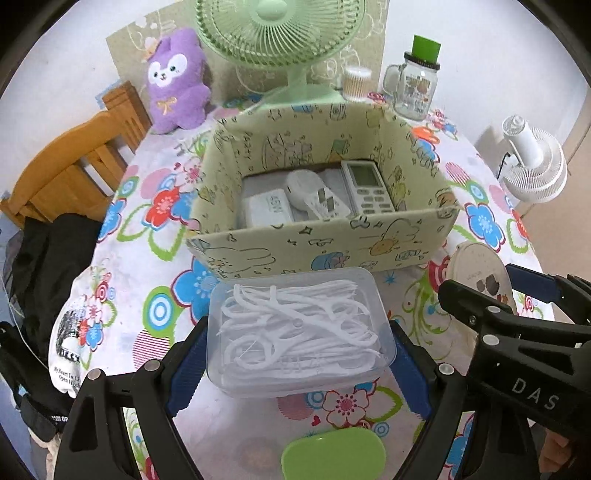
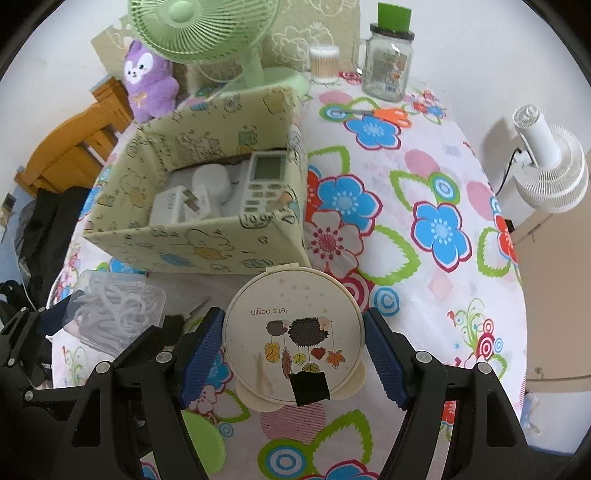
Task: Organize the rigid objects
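Observation:
A clear plastic box of white floss picks [image 1: 295,332] hangs above the flowered tablecloth, and my left gripper [image 1: 298,354] is shut on its two short sides. My right gripper [image 2: 293,326] is shut on a round cream case with a hedgehog picture [image 2: 291,343], also held off the table. That case [image 1: 476,273] shows at the right of the left wrist view. The floss box [image 2: 114,310] shows at the left of the right wrist view. Just beyond both stands an open patterned green storage box [image 1: 325,243], holding a white remote [image 1: 365,188] and white chargers.
A flat green oval object [image 1: 332,458] lies on the cloth under the left gripper. Behind the storage box stand a green fan [image 1: 280,33], a purple plush [image 1: 177,81], a glass mug jar [image 1: 413,85] and a swab tub [image 1: 356,83]. A white fan [image 2: 546,166] is at the right and a wooden chair [image 1: 74,162] at the left.

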`<state>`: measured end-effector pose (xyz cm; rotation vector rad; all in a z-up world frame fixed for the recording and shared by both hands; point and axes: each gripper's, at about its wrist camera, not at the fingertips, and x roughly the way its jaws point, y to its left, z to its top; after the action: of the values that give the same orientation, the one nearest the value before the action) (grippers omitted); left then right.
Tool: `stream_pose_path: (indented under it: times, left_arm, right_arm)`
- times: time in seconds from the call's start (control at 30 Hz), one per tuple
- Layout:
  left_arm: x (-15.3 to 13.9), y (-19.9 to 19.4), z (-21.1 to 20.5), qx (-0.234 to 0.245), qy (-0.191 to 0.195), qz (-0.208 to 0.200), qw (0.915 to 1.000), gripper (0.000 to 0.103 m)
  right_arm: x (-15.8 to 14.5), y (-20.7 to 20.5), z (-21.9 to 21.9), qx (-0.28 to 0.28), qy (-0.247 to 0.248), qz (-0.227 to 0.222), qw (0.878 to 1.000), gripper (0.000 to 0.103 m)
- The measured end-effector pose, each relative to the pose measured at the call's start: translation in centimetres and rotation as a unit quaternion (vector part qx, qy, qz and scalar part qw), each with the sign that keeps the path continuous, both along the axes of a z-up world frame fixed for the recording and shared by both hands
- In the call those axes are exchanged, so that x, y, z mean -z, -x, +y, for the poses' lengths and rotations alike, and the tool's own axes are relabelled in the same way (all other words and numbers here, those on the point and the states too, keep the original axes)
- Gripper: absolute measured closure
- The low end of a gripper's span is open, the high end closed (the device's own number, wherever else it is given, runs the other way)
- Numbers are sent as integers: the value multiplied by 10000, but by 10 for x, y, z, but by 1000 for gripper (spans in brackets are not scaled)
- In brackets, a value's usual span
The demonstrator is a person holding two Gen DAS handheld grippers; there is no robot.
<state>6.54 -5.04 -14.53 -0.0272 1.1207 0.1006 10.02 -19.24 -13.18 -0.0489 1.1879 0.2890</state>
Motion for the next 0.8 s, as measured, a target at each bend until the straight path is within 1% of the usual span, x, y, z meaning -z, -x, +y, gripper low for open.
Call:
stream_pose_path:
  times: [0.43, 0.8]
  left_arm:
    - [-39, 13, -2, -140, -149, -243, 9995, 13]
    - [-64, 14, 1, -176, -197, -391, 9989, 13]
  right_arm:
    - [-41, 9, 0, -168, -89, -282, 9994, 26]
    - [-70, 14, 3, -186, -167, -495, 9985, 26]
